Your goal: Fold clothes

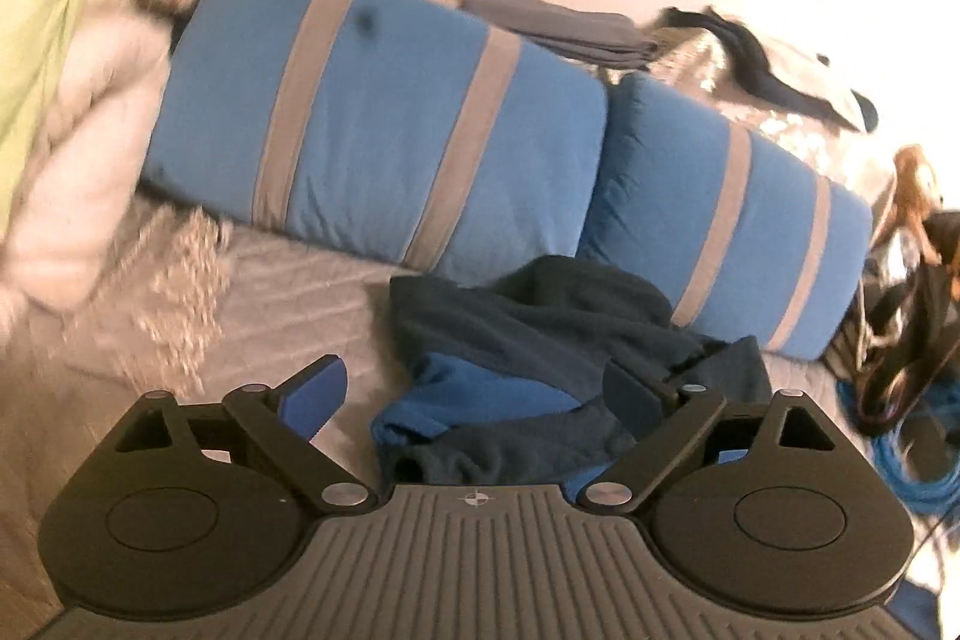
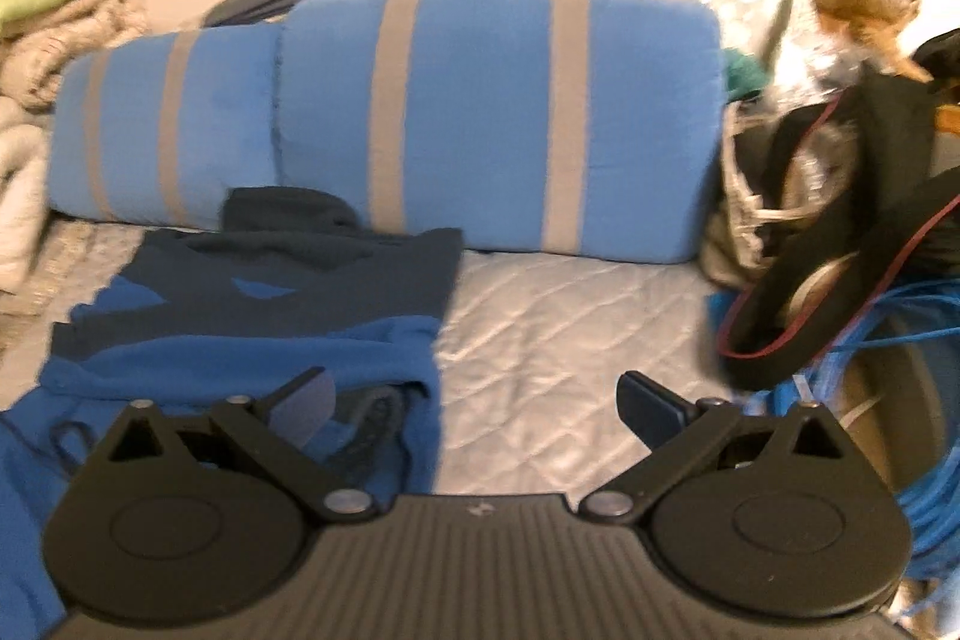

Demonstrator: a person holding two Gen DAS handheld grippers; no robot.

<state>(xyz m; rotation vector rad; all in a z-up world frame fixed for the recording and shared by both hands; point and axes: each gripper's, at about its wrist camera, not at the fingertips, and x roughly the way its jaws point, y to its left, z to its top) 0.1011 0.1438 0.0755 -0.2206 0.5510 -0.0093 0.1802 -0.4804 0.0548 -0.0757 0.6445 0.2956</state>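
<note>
Navy-and-blue garment [image 2: 252,316], no legible label, lies partly folded on grey quilt [image 2: 570,316] before two blue striped pillows [image 2: 480,112]; left gripper [image 1: 474,394] and right gripper [image 2: 474,403] tilt downward above it, jaws wide apart, holding nothing.

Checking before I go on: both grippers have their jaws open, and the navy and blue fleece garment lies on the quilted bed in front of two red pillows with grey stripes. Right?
Not quite. The two pillows with grey stripes are blue, not red, as the right wrist view shows. The rest holds: left gripper and right gripper are open, and the navy and blue fleece garment lies before the pillows.
</note>
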